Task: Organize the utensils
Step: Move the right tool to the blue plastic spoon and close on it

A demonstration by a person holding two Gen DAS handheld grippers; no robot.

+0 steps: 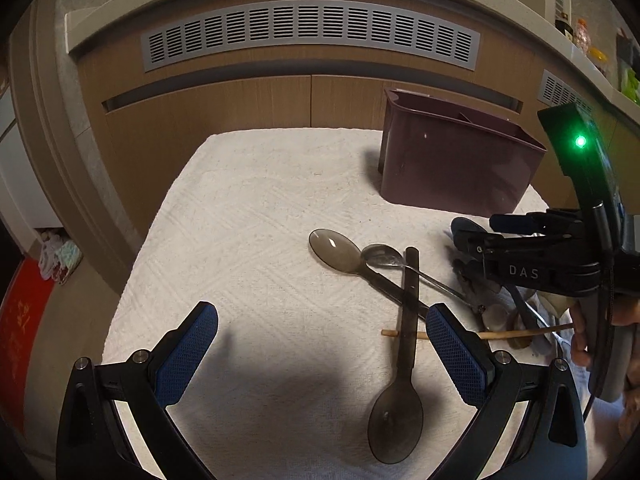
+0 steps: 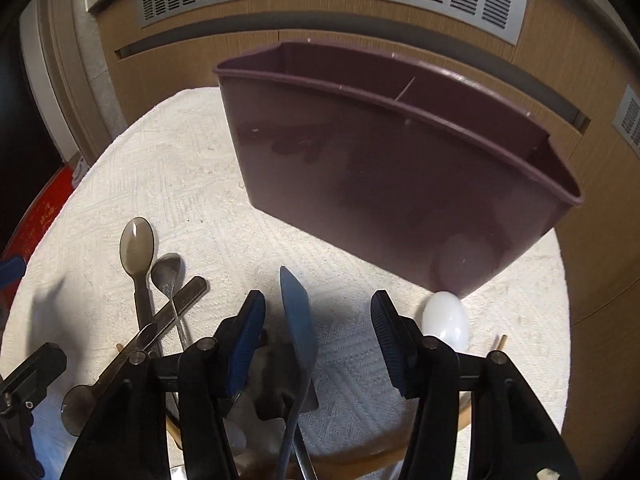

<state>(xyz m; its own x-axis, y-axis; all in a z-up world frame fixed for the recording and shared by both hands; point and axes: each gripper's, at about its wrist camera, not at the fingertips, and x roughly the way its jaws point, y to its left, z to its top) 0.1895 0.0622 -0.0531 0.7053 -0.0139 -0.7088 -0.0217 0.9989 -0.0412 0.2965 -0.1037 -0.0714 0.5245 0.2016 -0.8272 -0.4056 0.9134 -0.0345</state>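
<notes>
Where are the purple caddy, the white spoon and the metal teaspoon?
purple caddy point(image 2: 380, 184), right wrist view, front wall.
white spoon point(image 2: 446, 322), right wrist view, bowl.
metal teaspoon point(image 1: 382, 257), left wrist view, bowl.

A white woven cloth with a raised diamond pattern point(image 1: 260, 240) covers the surface. On it stands a glossy plum-purple plastic utensil caddy point(image 2: 380, 168). The translucent smoke-grey plastic spoons point(image 1: 396, 420) lie beside a silver metal spoon point(image 1: 382, 256) and a pale tan wooden chopstick point(image 1: 520, 333). A milky white plastic spoon bowl point(image 2: 446, 322) shows too. Both tongs are black with blue cross-hatched pads point(image 1: 456, 352). Behind, a grey slotted vent grille point(image 1: 312, 32) crosses a brown wood-grain panel point(image 1: 208, 108).
</notes>
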